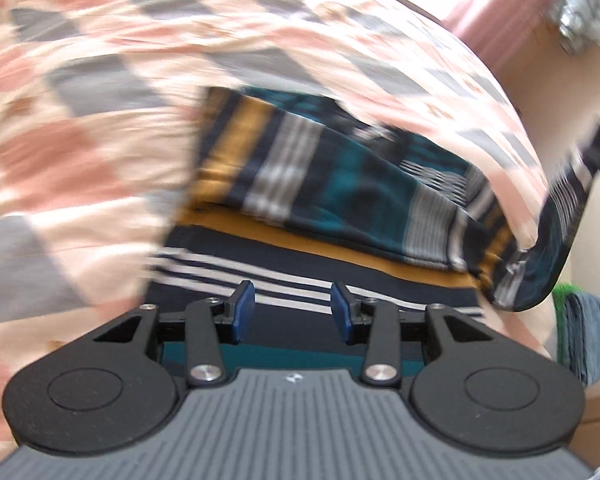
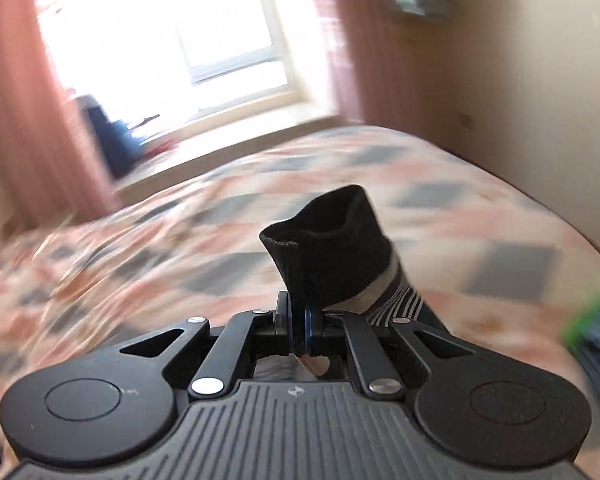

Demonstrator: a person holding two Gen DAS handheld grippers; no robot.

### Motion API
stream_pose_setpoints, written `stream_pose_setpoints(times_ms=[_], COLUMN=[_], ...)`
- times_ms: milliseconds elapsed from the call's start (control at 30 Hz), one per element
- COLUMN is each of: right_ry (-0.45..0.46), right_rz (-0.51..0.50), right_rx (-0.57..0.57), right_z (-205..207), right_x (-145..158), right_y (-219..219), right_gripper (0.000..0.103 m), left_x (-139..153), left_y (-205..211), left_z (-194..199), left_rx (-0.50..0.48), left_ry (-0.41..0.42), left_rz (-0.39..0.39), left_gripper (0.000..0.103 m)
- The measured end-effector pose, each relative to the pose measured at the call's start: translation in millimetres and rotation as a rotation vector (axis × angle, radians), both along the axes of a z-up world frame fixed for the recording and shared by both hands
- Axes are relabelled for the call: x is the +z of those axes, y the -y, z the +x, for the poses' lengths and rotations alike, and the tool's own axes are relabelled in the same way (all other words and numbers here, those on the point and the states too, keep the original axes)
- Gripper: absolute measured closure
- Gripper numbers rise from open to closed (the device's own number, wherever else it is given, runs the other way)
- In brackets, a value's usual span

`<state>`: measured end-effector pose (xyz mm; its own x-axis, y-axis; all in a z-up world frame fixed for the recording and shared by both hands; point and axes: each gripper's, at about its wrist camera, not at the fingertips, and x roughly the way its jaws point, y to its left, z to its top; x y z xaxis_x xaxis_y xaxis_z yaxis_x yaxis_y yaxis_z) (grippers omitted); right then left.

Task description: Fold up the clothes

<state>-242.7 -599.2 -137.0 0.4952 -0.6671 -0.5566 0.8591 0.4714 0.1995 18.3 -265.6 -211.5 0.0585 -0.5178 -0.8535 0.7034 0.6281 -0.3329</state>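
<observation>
Right gripper point(image 2: 298, 330) fingers pinch striped garment point(image 2: 332, 256); left gripper point(image 1: 293, 310) fingers gape.

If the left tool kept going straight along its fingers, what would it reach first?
Probably the striped garment: the open left tool points across its flat lower layer toward the folded-over part. The patterned bedspread lies beyond. Blur makes depth uncertain.

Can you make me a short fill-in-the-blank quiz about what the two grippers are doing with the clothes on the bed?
1. The right gripper is shut on the black ____ of the striped sweater.
2. The left gripper has its jaws ____.
3. The sweater lies on a checked ____.
4. The left gripper's finger pads are coloured ____.

Missing words: cuff; open; bedspread; blue
</observation>
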Motion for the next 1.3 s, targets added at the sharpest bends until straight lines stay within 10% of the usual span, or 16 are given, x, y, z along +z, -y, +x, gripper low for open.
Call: stream_pose_setpoints(times_ms=[267, 367, 767, 1000, 1100, 1300], right_ry=[-0.156, -0.348, -0.307, -0.269, -0.252, -0.224], right_rz=[0.019, 0.16, 0.542, 0.591, 0.607, 0.547], right_rx=[0.525, 0.619, 0.292, 0.032, -0.032, -0.066], right_z=[244.0, 275.6, 68.1, -26.7, -41.9, -50.0], right_x=[-64.6, -140.2, -162.7, -155.3, -161.7, -159.5], right_y=[-149.4, -182.9, -171.3, -147.8, -142.4, -124.6], right_gripper=[0.097, 0.061, 0.045, 0.045, 0.045, 0.046], left_x=[-23.6, -37.1, -97.6, -115.2, -116.7, -101.5], left_y=[-79.6, -85.2, 48.2, 116.8, 134.8, 117.8], left_z=[90.6, 111.3, 142.7, 154.8, 150.8, 142.8], left_rx=[0.171, 0.182, 0.095, 0.005, -0.057, -0.086], left_ry=[-0.006, -0.039, -0.224, -0.103, -0.014, 0.131], left_rz=[0.079, 0.097, 0.008, 0.062, 0.098, 0.021], left_gripper=[0.067, 0.067, 0.067, 0.067, 0.1, 0.102])
